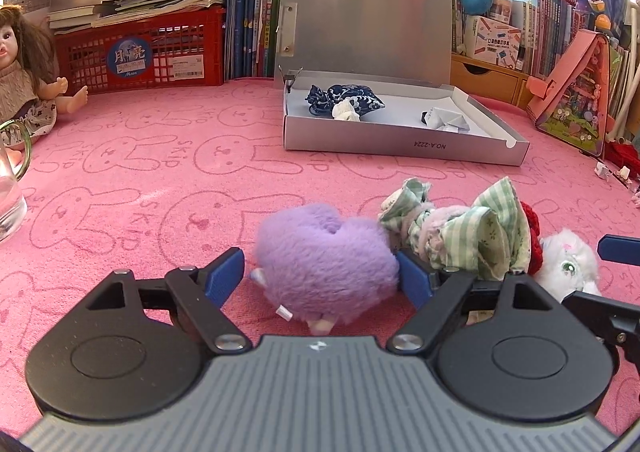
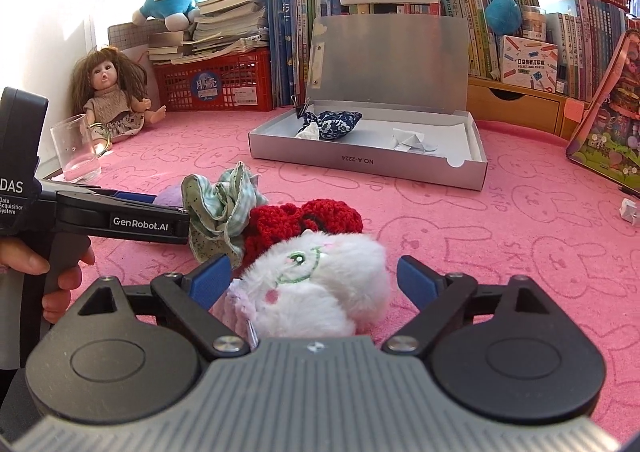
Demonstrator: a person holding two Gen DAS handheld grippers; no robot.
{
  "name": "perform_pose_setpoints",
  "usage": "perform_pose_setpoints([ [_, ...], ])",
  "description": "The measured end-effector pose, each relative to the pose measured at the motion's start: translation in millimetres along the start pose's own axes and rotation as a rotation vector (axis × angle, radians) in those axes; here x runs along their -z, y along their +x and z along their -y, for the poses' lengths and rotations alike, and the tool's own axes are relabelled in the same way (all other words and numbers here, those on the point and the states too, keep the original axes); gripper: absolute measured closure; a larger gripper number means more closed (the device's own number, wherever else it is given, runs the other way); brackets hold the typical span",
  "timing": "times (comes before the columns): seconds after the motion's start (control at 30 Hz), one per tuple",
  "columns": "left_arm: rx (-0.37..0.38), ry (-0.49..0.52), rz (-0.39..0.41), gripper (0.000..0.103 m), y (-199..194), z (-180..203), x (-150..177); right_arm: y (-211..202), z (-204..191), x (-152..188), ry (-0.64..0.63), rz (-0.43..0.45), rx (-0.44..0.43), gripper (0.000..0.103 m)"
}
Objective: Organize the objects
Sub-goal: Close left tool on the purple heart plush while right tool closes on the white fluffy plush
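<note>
A purple fluffy plush (image 1: 324, 252) lies on the pink rabbit-print cloth (image 1: 160, 171) between the fingers of my left gripper (image 1: 320, 278). The jaws are open: the right pad touches the fur, the left stands just clear. My right gripper (image 2: 312, 282) is open around a white plush (image 2: 320, 284), with a gap at its right pad. Between the two plushes lie a green checked cloth doll (image 1: 472, 232) and a red knitted piece (image 2: 304, 219). Farther back, an open silver box (image 2: 360, 167) holds a blue patterned pouch (image 2: 332, 123) and crumpled white paper (image 2: 412, 141).
At the left stand a drinking glass (image 2: 76, 151) and a seated doll (image 2: 112, 91). A red crate (image 2: 216, 79) of books, upright books and plush toys line the back. A pink toy house (image 2: 612, 119) leans at the right. A hand (image 2: 60, 276) holds the left gripper's handle.
</note>
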State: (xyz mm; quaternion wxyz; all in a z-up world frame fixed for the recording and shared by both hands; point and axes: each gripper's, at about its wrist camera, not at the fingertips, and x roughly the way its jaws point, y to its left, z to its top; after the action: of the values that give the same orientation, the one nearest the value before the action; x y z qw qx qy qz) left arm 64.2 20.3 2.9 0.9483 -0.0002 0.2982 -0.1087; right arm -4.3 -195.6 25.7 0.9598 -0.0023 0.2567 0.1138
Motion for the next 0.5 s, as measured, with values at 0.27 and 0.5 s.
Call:
perform_pose_setpoints([
  [0.27, 0.0, 0.006, -0.005, 0.018, 6.8, 2.8, 0.5, -1.9, 0.7, 5.7, -0.035, -0.005, 0.049, 0.008],
  [0.5, -0.01, 0.025, 0.0, 0.016, 8.8, 6.6, 2.0, 10.4, -10.1, 7.5, -0.096, -0.032, 0.052, 0.008],
])
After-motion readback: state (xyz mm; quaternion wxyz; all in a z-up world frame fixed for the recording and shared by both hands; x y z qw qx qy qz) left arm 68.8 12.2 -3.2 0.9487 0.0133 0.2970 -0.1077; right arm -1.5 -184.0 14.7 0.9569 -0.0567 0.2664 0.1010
